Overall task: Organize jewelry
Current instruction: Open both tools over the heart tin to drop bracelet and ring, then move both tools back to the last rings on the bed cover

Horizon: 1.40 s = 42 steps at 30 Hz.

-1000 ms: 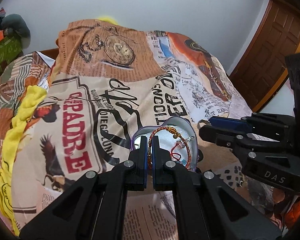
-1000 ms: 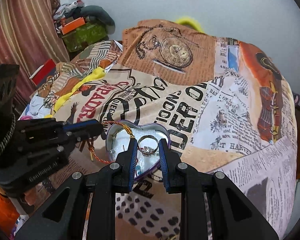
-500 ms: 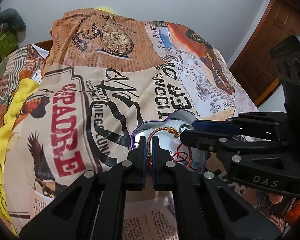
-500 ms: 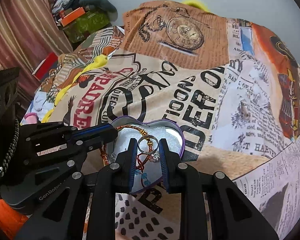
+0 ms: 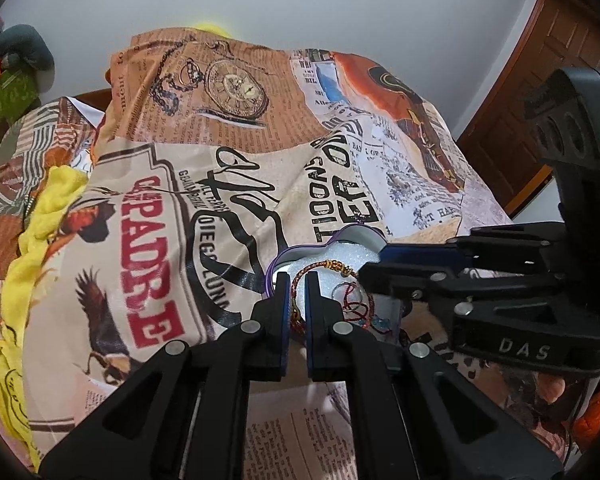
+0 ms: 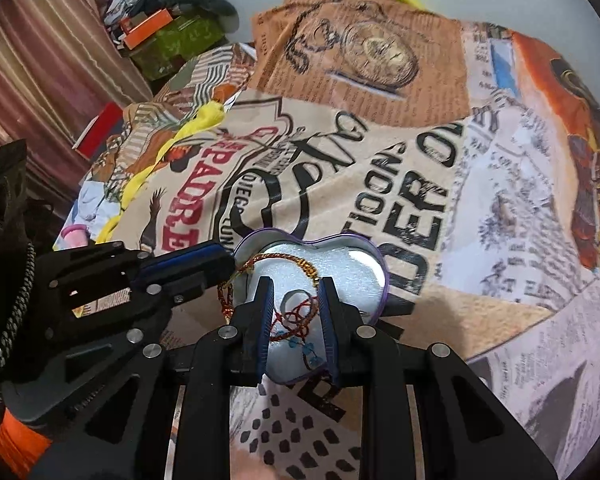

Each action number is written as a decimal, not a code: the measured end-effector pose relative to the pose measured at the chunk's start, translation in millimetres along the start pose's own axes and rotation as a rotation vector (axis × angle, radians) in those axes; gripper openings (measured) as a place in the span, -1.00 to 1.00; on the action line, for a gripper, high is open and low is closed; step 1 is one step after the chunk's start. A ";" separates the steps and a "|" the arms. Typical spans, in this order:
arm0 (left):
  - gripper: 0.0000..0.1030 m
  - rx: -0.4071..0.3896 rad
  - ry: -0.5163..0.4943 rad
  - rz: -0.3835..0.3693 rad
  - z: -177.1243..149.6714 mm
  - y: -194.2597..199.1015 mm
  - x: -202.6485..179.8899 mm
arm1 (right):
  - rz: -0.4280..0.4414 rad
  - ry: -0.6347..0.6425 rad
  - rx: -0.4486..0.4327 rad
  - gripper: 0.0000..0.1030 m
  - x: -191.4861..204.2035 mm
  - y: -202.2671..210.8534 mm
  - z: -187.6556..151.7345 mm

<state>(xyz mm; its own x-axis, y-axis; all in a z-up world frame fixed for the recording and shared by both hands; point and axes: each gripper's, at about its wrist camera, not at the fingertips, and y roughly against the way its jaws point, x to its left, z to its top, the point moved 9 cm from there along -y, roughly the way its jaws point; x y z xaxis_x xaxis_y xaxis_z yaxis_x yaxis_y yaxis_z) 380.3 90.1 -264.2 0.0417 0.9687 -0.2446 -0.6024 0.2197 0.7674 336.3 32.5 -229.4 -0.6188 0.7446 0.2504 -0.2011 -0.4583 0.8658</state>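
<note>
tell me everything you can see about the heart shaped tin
The heart shaped tin is open, with no lid in view. It has a purple rim, shiny silver walls and white padding inside. It sits flat on the printed bedspread. A red and gold bracelet lies partly inside and is pinched by the left gripper. A silver ring, red thread and blue beads lie in the tin too. The right gripper hangs over it.
</note>
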 end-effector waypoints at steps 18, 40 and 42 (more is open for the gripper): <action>-0.37 -0.067 -0.132 0.002 -9.7 70.0 -63.5 | -0.238 0.057 -0.245 -0.25 -15.8 119.6 -27.8; -0.36 0.114 -0.224 -0.036 -90.7 23.1 -113.3 | -0.223 0.064 -0.048 -0.24 -42.7 62.5 -124.4; -0.36 0.116 -0.231 -0.039 -91.1 21.0 -114.2 | -0.224 0.076 -0.056 -0.24 -42.6 59.7 -122.3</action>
<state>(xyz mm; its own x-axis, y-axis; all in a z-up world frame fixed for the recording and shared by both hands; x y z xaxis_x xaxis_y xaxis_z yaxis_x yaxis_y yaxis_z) 290.2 -26.4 -274.2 0.2519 0.9571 -0.1434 -0.5022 0.2559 0.8260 257.7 -85.9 -241.3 -0.6087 0.7931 0.0194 -0.3802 -0.3131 0.8703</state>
